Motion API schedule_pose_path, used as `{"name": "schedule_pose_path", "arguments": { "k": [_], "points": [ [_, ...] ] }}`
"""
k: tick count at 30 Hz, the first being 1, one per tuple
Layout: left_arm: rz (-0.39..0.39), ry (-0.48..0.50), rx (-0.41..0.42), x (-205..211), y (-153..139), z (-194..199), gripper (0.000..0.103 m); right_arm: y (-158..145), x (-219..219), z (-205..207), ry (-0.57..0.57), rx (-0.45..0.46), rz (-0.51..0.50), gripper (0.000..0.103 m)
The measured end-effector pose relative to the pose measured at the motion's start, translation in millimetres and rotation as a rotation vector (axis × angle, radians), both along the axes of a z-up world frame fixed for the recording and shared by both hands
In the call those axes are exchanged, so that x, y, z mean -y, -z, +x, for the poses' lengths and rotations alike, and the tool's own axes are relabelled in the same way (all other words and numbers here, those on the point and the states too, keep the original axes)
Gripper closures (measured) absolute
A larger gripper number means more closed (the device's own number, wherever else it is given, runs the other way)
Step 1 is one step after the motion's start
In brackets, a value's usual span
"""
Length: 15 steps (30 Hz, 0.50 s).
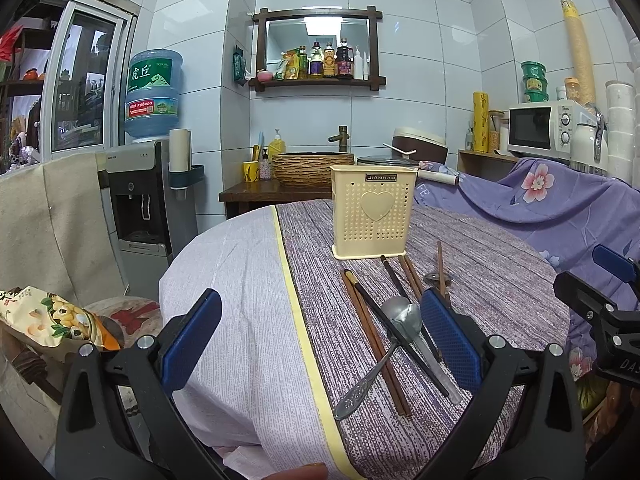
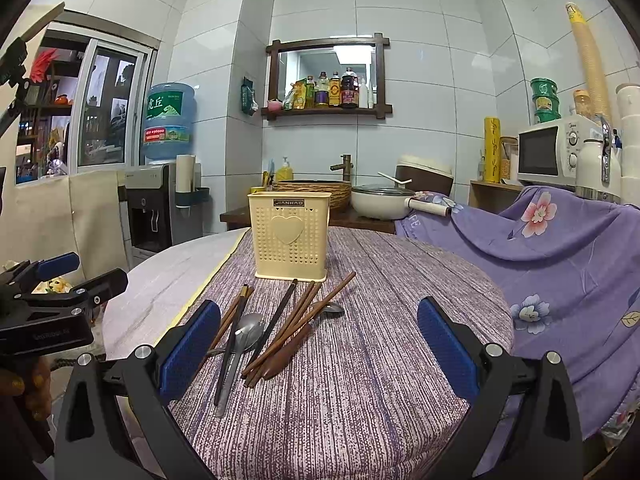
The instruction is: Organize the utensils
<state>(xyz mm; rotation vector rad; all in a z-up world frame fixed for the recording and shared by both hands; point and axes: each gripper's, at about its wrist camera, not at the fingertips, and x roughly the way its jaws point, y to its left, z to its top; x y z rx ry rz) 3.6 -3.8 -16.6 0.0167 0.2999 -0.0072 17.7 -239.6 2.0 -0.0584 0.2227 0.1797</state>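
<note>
My round table (image 2: 400,420) wears a purple striped cloth (image 2: 360,380). A pale cloth (image 1: 240,300) covers the part left of it, with a yellow stripe (image 1: 298,320) between the two. A yellow basket (image 2: 289,236) with a heart on it stands upright on the purple cloth, at the far side. Just in front of the basket lie brown chopsticks (image 2: 296,328) and black chopsticks (image 2: 276,320), all mixed up and crossing. A silver spoon (image 2: 242,344) lies among them, front left of the basket. A spoon with a brown handle (image 2: 296,344) lies front right of the basket, touching the brown chopsticks.
</note>
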Motion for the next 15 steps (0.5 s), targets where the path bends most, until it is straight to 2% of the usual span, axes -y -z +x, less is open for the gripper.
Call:
{"name": "schedule_pose_path", "arguments": {
  "k": [4, 10, 15],
  "points": [
    [0.018, 0.001, -0.038, -1, 5, 10, 0.005, 2, 2, 7, 0.017, -0.015, -0.010, 0.006],
    [0.074, 0.025, -0.165, -2, 18, 47, 0.005, 15, 14, 55, 0.051, -0.200, 0.001, 0.006],
    [0.024, 0.086, -0.267, -10, 23, 81, 0.005, 8, 24, 87, 0.042, -0.257, 0.070, 0.006]
  ]
}}
